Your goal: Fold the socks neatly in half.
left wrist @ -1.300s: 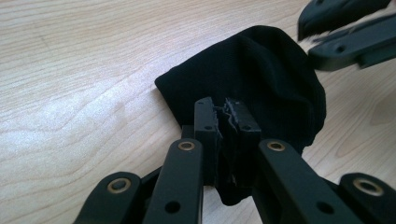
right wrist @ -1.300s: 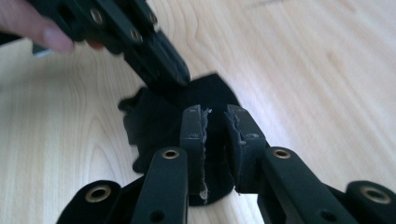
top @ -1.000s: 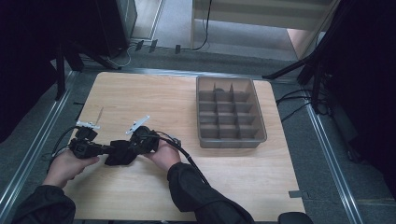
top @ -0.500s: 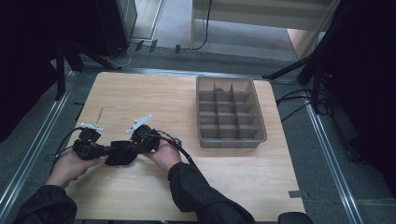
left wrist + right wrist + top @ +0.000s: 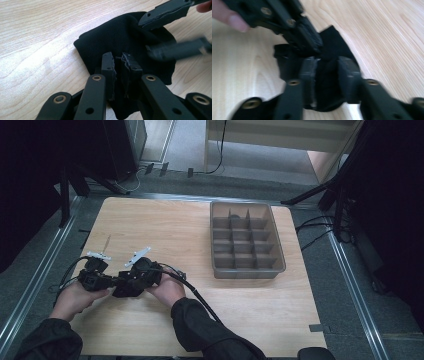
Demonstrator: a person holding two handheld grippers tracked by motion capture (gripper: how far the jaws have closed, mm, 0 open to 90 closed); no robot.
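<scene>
Left gripper view: left gripper [image 5: 120, 65] clenched on a pinch of black cloth [image 5: 120, 37], rest spread ahead on tabletop [image 5: 37, 30]. Right gripper [image 5: 327, 68] jaws just opened a little, released, cloth fold between, apart from the pads. Cloth long axis between both grippers, at near-left of tabletop, well apart from grey tray [image 5: 280, 250]

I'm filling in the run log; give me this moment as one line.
left gripper: shut on black cloth | right gripper: jaws just opening, cloth between | divided grey tray: untouched
</scene>
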